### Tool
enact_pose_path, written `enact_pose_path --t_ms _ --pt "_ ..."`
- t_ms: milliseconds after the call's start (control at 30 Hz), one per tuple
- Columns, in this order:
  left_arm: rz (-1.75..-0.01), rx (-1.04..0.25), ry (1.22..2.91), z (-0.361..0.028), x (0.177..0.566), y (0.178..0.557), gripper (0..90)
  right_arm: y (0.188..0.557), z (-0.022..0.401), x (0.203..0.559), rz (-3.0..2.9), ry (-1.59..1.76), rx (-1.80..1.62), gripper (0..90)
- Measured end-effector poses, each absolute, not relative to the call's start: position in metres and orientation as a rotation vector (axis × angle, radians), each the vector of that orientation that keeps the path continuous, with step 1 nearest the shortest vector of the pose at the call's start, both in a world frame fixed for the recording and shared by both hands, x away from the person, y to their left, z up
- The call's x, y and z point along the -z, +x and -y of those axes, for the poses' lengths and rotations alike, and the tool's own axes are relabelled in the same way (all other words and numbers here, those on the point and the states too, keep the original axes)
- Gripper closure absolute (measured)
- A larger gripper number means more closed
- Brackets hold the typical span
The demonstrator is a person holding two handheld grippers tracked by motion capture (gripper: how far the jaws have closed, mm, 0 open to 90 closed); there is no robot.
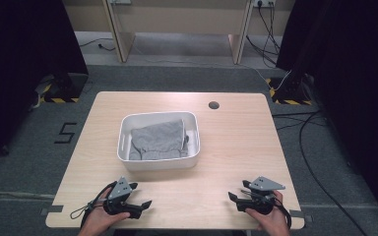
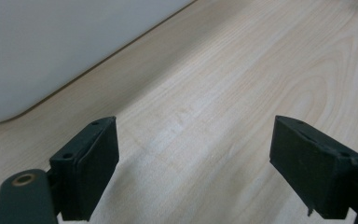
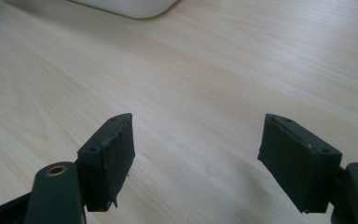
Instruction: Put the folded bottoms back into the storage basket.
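A white plastic tub (image 1: 125, 140) stands in the middle of the light wooden table (image 1: 236, 142), with a folded grey cloth (image 1: 157, 140) lying inside it. My left gripper (image 1: 142, 199) rests near the table's front left edge, held by a hand, its jaws wide apart over bare wood. In the left gripper view the gripper (image 2: 193, 161) has nothing between its jaws, and the tub's white wall (image 2: 51, 46) rises close at the upper left. My right gripper (image 1: 235, 200) sits near the front right edge, jaws apart. In its own view the right gripper (image 3: 196, 156) is empty, with the tub's corner (image 3: 130, 5) far off.
A round cable hole (image 1: 213, 104) lies at the table's back right. Bare wood stretches between the two grippers and on either side of the tub. Cables (image 1: 305, 147) trail on the grey floor to the right. Black curtains flank the table.
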State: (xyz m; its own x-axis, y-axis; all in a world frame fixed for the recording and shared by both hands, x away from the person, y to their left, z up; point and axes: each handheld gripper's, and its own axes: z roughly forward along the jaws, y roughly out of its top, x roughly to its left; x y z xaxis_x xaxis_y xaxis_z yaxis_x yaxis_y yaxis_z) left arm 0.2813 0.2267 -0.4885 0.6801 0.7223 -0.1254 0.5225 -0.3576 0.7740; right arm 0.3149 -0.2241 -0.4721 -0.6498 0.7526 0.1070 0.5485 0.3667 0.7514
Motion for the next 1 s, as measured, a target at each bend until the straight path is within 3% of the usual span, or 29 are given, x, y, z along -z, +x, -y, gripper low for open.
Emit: enact_pose_path --t_ms 1000 --pt "-0.978 -0.358 2.071 -0.238 0.500 0.251 15.2 0.277 0.239 0.490 -2.317 1.176 -1.082 17.6"
